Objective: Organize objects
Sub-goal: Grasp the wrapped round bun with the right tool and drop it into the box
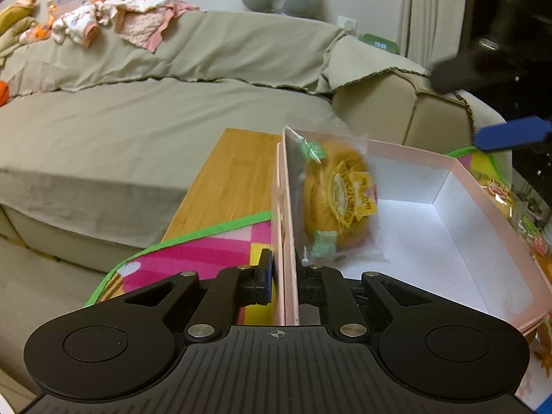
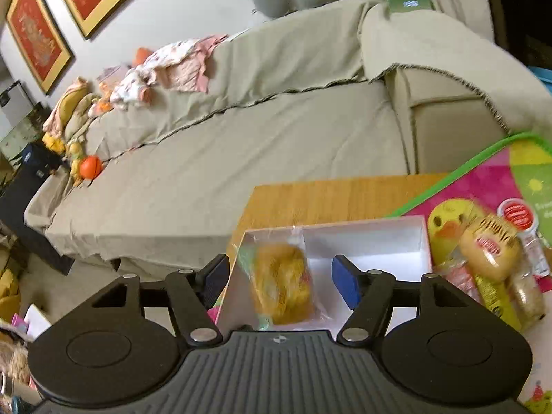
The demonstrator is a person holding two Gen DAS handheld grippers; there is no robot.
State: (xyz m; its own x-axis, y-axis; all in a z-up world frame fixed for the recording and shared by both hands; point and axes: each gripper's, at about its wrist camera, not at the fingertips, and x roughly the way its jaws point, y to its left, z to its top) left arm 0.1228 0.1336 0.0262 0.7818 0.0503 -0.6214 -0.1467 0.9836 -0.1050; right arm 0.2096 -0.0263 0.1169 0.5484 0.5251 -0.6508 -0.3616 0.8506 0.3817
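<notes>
A golden bun in a clear plastic wrapper (image 2: 281,288) is seen low centre, inside the pink white-lined cardboard box (image 2: 379,241). The box wall is clamped by the left gripper (image 1: 284,281); the right gripper (image 2: 281,281) is spread open above. The box could be tipped if that wall is pulled.

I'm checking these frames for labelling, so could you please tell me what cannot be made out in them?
- Wrapped bun: motion blur in both wrist views makes its label unreadable.
- Pink box: the near floor is hidden by the left gripper body; that gripper pinches its wall.
- Snack packets beside the box: blurred in the right view, cut off by the frame edge in the left.
- Right gripper: only a blue pad shows in the left view.
</notes>
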